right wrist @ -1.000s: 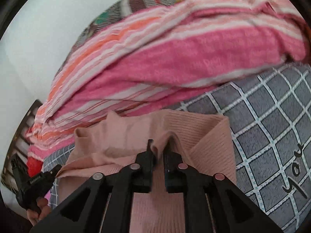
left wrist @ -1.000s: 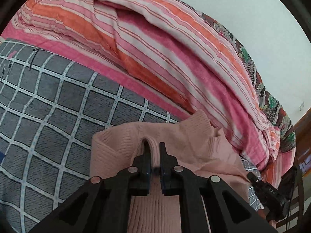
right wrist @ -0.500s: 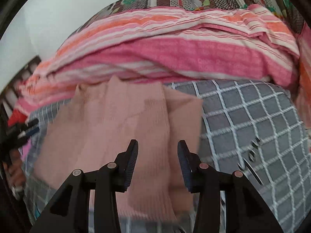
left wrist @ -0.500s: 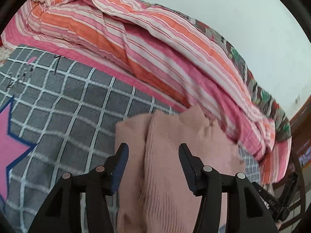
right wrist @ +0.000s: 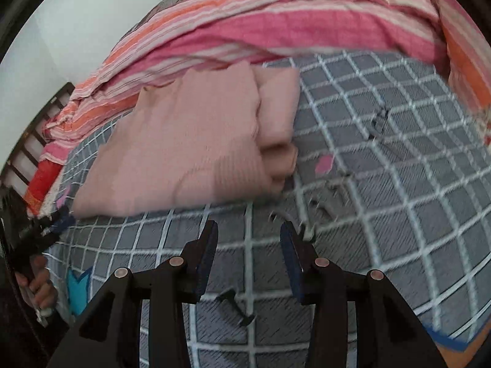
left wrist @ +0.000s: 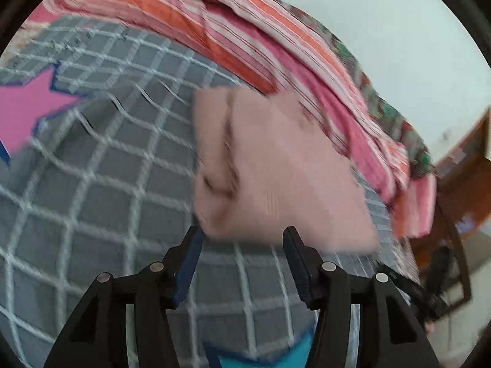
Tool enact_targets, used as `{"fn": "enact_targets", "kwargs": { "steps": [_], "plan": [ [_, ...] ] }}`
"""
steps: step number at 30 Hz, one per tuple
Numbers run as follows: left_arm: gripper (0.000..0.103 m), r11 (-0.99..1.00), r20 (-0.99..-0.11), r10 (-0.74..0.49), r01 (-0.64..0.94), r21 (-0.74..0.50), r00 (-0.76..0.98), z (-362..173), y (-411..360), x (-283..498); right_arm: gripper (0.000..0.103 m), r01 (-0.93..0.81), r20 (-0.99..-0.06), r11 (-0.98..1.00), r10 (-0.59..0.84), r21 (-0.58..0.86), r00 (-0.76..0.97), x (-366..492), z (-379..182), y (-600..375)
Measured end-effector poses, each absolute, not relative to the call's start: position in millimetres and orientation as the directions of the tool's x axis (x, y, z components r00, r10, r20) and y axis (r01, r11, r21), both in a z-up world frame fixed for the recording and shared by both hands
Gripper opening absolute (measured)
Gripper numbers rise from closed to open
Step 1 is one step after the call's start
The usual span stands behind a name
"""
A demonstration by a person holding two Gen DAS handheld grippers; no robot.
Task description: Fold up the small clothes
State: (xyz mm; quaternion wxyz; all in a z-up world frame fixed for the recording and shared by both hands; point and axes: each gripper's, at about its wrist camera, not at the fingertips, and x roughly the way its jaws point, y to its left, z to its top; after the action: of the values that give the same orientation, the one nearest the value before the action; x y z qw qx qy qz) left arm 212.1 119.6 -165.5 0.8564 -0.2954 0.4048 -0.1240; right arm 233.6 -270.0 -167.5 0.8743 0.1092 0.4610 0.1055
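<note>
1. A folded pink sweater (right wrist: pixel 196 141) lay on a grey checked bedsheet (right wrist: pixel 383 159), near a striped quilt (right wrist: pixel 276 30) at the far side.
2. The left gripper (left wrist: pixel 242 239) and right gripper (right wrist: pixel 248 233) hovered nearer, fingers spread wide, holding nothing.

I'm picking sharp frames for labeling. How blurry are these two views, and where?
Left wrist: pink sweater and grid blanket heavily smeared; left gripper sharp. Right wrist: milder blur on the sweater; right gripper crisp. Both bend at the edges.

No text on the grey checked bedcover (right wrist: pixel 383 184) is legible.
</note>
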Motion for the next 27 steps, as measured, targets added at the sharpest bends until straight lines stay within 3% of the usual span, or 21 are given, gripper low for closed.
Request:
{"fn": "enact_targets", "kwargs": {
  "steps": [2, 7, 12, 19, 23, 26, 27],
  "plan": [
    [0.053, 0.764, -0.596, -0.514, 0.013, -0.645, 0.617, -172, 112, 209, 0.047, -0.070, -0.772, 0.940, 0.317, 0.335, 0.551, 232, -173, -269],
    [0.055, 0.710, -0.564, -0.518, -0.044, -0.702, 0.643, -186, 106, 221, 0.059, -0.055, -0.745, 0.920, 0.348, 0.387, 0.569, 245, -180, -258],
    [0.056, 0.653, -0.518, -0.517, -0.077, -0.754, 0.682, -192, 105, 241, 0.060, -0.003, -0.740, 0.906, 0.349, 0.424, 0.575, 269, -185, -258],
    [0.051, 0.648, -0.533, -0.473, -0.133, -0.750, 0.701, -193, 103, 275, 0.060, 0.074, -0.719, 0.855, 0.382, 0.514, 0.581, 307, -188, -270],
    [0.043, 0.677, -0.574, -0.432, -0.171, -0.716, 0.696, -195, 101, 288, 0.053, 0.105, -0.723, 0.850, 0.366, 0.516, 0.586, 325, -191, -271],
    [0.036, 0.687, -0.584, -0.427, -0.172, -0.706, 0.690, -194, 101, 292, 0.027, 0.089, -0.728, 0.865, 0.357, 0.495, 0.585, 331, -192, -267],
    [0.023, 0.685, -0.590, -0.424, -0.183, -0.705, 0.687, -194, 102, 293, 0.021, 0.069, -0.717, 0.852, 0.391, 0.520, 0.576, 334, -193, -267]
  ]
}}
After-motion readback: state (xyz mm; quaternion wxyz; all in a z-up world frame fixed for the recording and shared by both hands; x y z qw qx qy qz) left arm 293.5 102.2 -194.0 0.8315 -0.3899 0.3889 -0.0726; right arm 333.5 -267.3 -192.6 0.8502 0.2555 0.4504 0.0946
